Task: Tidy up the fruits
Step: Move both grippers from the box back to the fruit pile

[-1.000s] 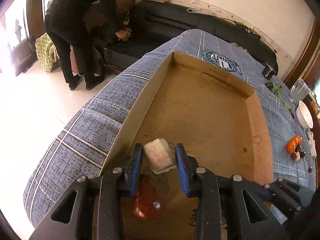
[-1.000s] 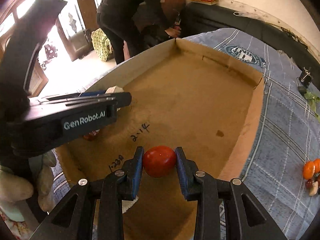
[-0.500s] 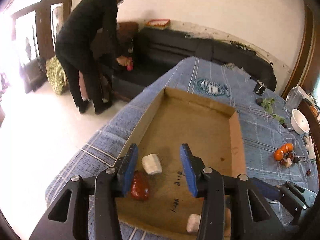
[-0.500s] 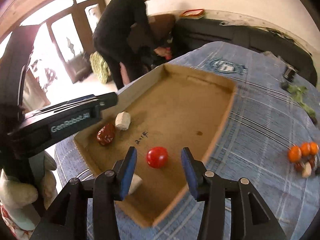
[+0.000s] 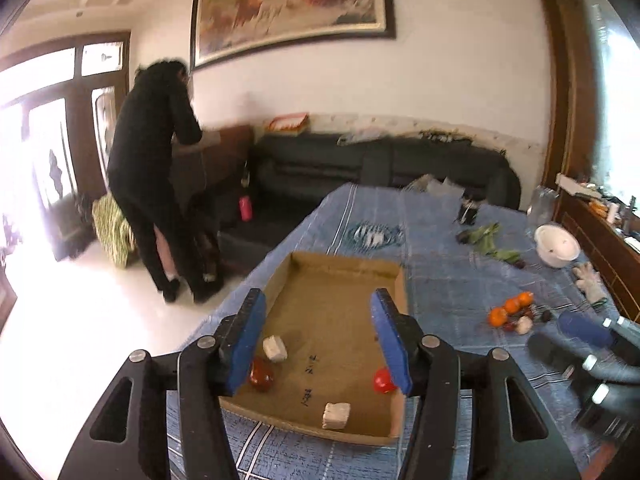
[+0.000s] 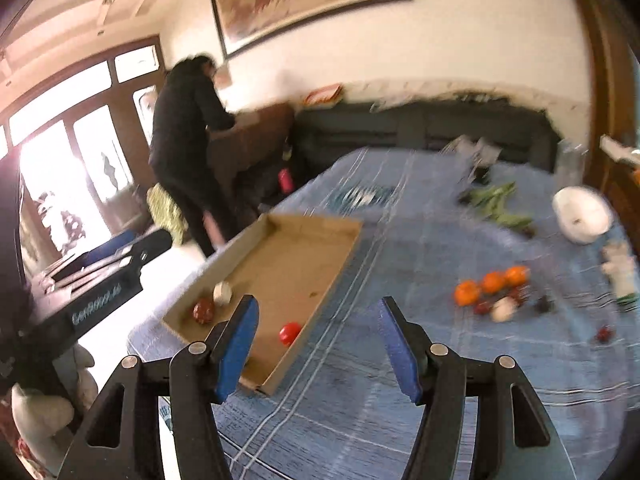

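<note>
A pale chunk [image 5: 275, 349] that was pinched in the left tool [image 5: 318, 338] a second ago, and a red round fruit [image 6: 290, 333] that was clamped in the right tool [image 6: 318, 350], have both been let go and are now lying loose on the floor of the cardboard tray [image 5: 348, 266]. The jaws of both tools have just been opening, and nothing is seen between them; both tools have been drawn up and back, so the whole tray and the blue-clothed bench [image 6: 400, 380] are now in view. Two deliveries can therefore be judged complete. Inside the tray, a dark red fruit [image 5: 261, 375] is seen just beside the pale chunk, and a second pale chunk [image 5: 336, 415] lies near the front wall. A cluster of oranges [image 6: 492, 282] with small dark and pale pieces beside it is left on the bench, well apart from the tray, and is probably to be fetched next.
</note>
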{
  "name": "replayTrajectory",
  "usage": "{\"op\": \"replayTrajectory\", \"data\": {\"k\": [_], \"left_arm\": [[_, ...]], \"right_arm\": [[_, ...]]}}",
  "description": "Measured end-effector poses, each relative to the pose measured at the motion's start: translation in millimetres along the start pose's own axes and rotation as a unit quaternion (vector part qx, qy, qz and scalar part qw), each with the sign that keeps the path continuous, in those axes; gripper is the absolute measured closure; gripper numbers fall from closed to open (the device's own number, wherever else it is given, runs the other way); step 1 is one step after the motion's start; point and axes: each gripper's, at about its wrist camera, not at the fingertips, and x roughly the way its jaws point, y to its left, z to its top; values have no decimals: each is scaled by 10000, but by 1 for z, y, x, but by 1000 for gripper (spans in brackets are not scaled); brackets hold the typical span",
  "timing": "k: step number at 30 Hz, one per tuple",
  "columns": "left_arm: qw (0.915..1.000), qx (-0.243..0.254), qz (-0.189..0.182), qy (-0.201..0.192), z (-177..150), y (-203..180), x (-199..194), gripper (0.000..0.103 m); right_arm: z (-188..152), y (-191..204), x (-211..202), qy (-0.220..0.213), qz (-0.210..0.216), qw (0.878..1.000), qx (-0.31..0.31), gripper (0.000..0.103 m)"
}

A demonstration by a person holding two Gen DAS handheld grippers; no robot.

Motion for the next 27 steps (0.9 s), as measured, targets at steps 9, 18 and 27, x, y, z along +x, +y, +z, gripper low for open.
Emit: {"op": "replayTrajectory", "data": {"k": [9,18,27], "left_arm": [[9910,515,-723,-1006,77,-3,-97,35],[9872,707,-849,-1154,153,10,-98,24],[9876,-174,-1514,-379,77,24,-7,23]], "right_arm": [[96,-23,-141,-1273,-819,9881,-274,36],[202,-15,-218,-1957,-1342,9713,-192,20],[144,-4,-78,-1089,-947,9890,-331,14]]}}
